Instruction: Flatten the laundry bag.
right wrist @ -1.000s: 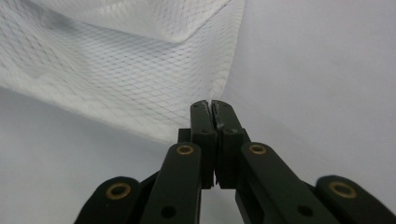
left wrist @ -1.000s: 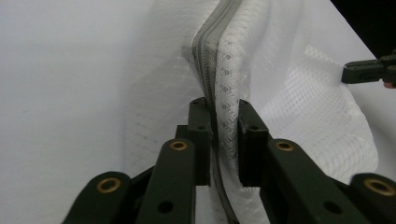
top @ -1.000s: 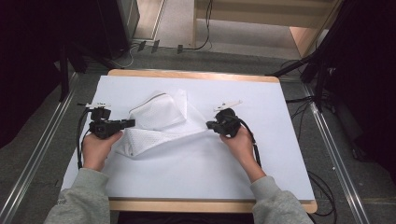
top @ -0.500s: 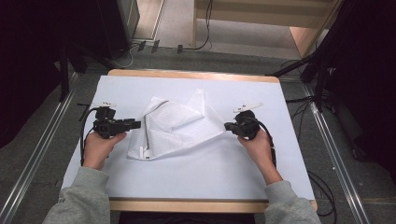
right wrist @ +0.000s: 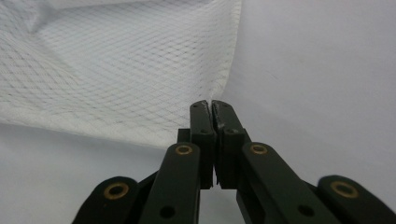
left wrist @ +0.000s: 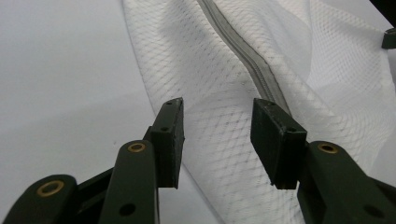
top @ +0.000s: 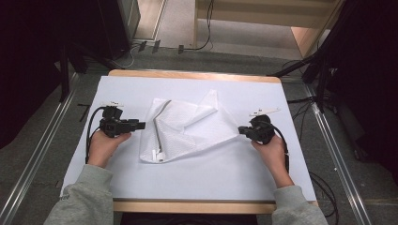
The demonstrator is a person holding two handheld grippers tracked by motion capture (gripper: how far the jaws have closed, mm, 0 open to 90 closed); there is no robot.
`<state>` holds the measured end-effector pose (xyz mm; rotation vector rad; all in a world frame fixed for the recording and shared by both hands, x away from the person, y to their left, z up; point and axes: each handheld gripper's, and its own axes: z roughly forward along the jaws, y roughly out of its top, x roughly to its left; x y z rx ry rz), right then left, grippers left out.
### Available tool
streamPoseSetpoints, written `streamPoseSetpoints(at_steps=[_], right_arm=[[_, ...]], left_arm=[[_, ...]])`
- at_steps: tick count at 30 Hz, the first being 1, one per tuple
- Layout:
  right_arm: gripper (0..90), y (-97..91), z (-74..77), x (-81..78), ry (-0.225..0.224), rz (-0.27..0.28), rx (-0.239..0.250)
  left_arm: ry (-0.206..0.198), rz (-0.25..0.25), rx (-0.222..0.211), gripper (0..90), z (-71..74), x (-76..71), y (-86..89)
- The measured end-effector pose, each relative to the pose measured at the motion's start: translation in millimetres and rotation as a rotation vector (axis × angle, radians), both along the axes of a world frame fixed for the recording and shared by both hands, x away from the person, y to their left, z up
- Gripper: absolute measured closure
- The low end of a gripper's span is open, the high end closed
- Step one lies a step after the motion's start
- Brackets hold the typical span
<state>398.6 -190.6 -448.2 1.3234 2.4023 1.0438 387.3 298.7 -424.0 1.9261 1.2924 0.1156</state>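
A white mesh bag point(top: 187, 129) with a grey zipper point(top: 157, 129) lies spread on the white table cover point(top: 211, 178). My left gripper point(top: 141, 125) is at the bag's left edge. Its jaws have just been opening and stand apart. In the left gripper view the mesh point(left wrist: 224, 93) and zipper point(left wrist: 252, 60) lie below and beyond the left gripper point(left wrist: 217, 105), with no pad pressing on them. My right gripper point(top: 241, 130) is at the bag's right corner. In the right gripper view the right gripper point(right wrist: 211, 105) is shut on the corner of the mesh point(right wrist: 116, 70).
The table has a wooden rim point(top: 187, 206) at its front and back. Metal rails point(top: 37, 159) run along the floor on both sides. Cables point(top: 324, 187) trail on the floor at the right, and dark equipment stands at the back left and right.
The right gripper has moved right, pulling the bag's corner and stretching the bag flatter. The left gripper has opened and let go of the bag's left edge.
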Motion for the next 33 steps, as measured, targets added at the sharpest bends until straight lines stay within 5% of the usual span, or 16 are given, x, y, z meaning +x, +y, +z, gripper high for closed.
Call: streamPoseSetpoints(at_steps=[6,12,22,31,33], right_arm=[[88.4,-21.4,-6.6,-4.8,0.011,-0.064,-0.018],[82.8,-36.5,-6.0,-9.1,-0.006,-0.124,0.015],[80.6,-25.5,7.9,-30.1,-0.064,-0.088,0.063],[78.0,-20.8,-1.9,-23.0,-0.038,-0.089,0.051],[77.0,-19.2,-4.3,-20.4,-0.041,-0.088,0.046]], left_arm=[[0.006,-0.020,0.011,55.1,-2.3,7.6,-7.2],[0.002,-0.065,0.023,54.7,-0.6,12.3,-22.5],[-0.059,-0.171,0.033,60.4,22.5,27.2,-64.0],[-0.025,-0.180,0.052,47.7,-0.3,55.7,-81.8],[-0.009,-0.183,0.046,52.1,-6.5,59.7,-84.3]])
